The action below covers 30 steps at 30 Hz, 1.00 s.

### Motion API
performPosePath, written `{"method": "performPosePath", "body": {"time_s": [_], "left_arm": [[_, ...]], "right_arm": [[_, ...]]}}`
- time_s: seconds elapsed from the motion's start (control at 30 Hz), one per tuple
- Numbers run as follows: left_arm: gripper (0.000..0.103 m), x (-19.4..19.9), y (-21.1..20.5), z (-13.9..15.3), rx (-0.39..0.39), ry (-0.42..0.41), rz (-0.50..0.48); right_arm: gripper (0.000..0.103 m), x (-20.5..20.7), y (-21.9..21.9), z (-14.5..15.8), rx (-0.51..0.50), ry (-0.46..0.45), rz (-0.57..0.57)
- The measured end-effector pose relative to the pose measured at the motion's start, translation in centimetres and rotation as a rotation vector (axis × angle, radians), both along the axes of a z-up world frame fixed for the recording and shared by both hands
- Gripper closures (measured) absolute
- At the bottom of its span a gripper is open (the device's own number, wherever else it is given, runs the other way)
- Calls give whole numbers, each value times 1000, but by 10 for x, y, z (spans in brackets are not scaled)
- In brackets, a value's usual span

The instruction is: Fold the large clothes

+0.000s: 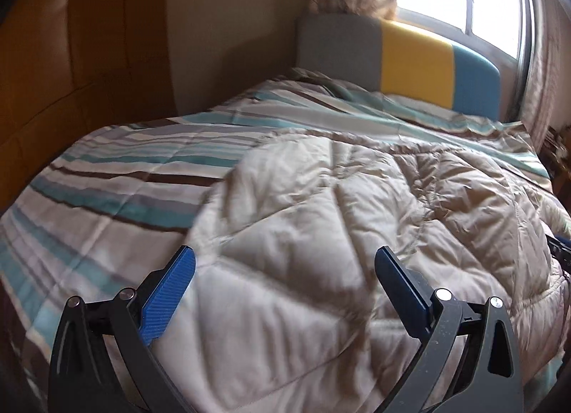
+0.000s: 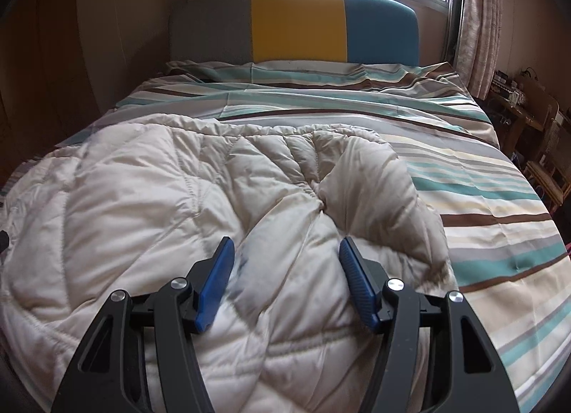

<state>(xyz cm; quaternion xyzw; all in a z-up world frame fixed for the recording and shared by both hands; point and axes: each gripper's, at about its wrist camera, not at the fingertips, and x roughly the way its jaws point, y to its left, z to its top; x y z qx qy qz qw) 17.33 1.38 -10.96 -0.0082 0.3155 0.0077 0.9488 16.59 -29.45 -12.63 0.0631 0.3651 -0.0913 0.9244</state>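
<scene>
Both grippers unclenched, empty — left gripper (image 1: 284, 259) and right gripper (image 2: 286, 250) hovered over the quilted beige coat (image 2: 185, 206). Best grip, likely: matching hem corners ahead — pinch deep.

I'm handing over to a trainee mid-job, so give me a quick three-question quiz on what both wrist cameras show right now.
1. True or false: the left claw is shut on the quilted beige coat.
2. What lies under the coat? A) striped bedspread B) bare floor C) wooden table
3. Fill in: the middle panel of the headboard is ____.

Key: 1 false, both the left and the right claw are open above the coat, gripping nothing. 2 A. 3 yellow.
</scene>
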Motion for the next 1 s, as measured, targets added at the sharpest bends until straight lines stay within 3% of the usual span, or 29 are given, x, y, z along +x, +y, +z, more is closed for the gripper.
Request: {"method": "performPosePath", "body": {"time_s": [0.13, 0.33, 0.6, 1.0], "left_arm": [[3, -16, 18, 1, -25, -17, 70], [3, -27, 48, -12, -110, 40, 147], [3, -46, 53, -26, -177, 76, 131], [3, -54, 52, -40, -321, 136, 58]], "right_arm": [[42, -11, 7, 6, 17, -12, -1], [42, -22, 18, 12, 23, -24, 10], [43, -46, 35, 16, 60, -51, 18], [49, -49, 51, 6, 30, -4, 29]]}}
